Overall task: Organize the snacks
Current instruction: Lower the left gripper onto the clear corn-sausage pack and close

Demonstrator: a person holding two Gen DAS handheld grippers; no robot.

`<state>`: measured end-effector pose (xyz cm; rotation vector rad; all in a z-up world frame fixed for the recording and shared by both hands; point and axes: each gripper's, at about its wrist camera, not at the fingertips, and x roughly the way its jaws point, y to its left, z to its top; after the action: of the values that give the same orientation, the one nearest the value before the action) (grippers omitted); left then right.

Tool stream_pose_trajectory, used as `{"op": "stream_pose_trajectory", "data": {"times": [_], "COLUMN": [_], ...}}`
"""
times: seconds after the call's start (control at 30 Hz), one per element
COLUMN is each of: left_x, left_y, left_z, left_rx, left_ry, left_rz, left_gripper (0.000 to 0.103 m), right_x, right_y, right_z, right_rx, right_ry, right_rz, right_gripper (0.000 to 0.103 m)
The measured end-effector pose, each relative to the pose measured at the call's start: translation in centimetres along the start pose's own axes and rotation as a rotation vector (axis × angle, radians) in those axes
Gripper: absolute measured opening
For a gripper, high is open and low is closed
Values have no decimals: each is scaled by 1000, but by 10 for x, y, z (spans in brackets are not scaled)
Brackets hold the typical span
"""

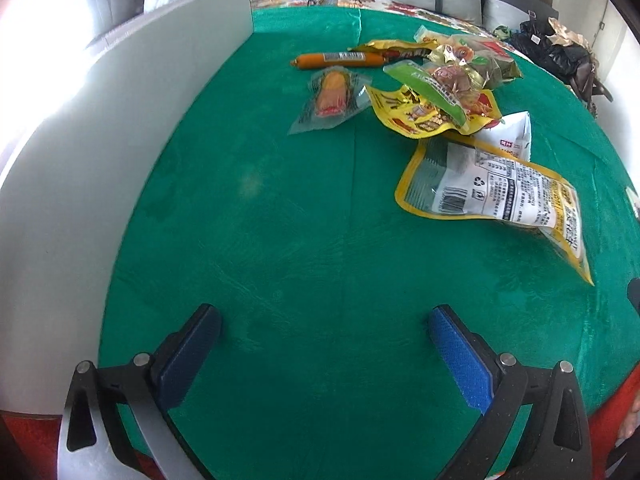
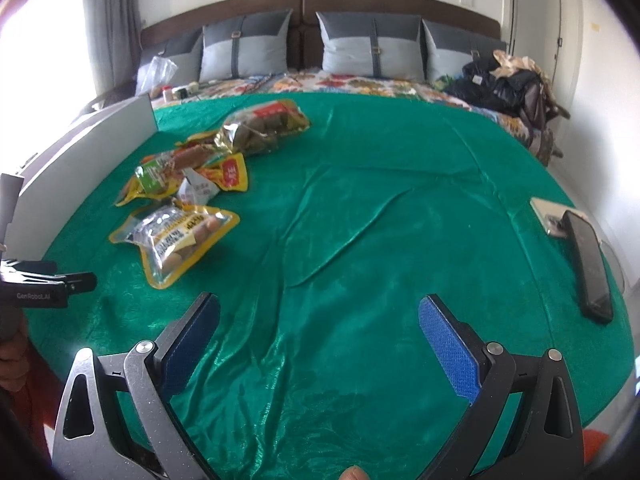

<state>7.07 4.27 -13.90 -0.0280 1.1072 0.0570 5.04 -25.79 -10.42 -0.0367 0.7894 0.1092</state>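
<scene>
- I read the left gripper [image 1: 324, 320] as spread wide, nothing between its blue pads; both fingers hover over bare green cloth [image 1: 280, 240].
- I read the right gripper [image 2: 320, 312] as equally wide apart and empty, above a wrinkled stretch of the same cloth.
- Landmark for all positions below: the yellow-edged packet [image 1: 496, 194], lying label side up on the cloth.
- From the left wrist view, this packet lies ahead and right of the left gripper, well apart from it.
- Just behind the packet, a white packet [image 1: 514, 136] touches it.
- Farther behind, a yellow printed pouch [image 1: 416, 114] lies under a green packet [image 1: 432, 88]; more wrapped snacks pile up beyond these.
- Left of that pile, a clear sachet with an orange piece [image 1: 330, 98] lies flat.
- Behind the sachet, an orange sausage stick [image 1: 340, 60] lies crosswise.
- Far left of the packet, a white board [image 1: 120, 152] stands upright along the cloth edge.
- From the right wrist view, the packet lies ahead and left of the right gripper, and the left gripper's body enters at the left edge, near the packet.
- Far right of the packet, two phones [image 2: 588, 256] rest on the cloth edge, touching each other.
- Beyond everything, grey pillows [image 2: 372, 44] line a brown headboard.
</scene>
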Motion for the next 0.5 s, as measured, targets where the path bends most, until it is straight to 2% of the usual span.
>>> {"op": "stream_pose_trajectory", "data": {"times": [0.3,0.5], "left_x": [0,-1], "left_y": [1,1], "left_z": [-4,-4], "left_rx": [39,49], "left_ry": [-43,-44], "left_rz": [-33,-37], "left_gripper": [103,103], "right_x": [32,29], "right_y": [10,5], "right_z": [-11,-15], "right_rx": [-58,-27], "right_ry": [133,129], "right_rz": [-8,11], "right_gripper": [101,101]}}
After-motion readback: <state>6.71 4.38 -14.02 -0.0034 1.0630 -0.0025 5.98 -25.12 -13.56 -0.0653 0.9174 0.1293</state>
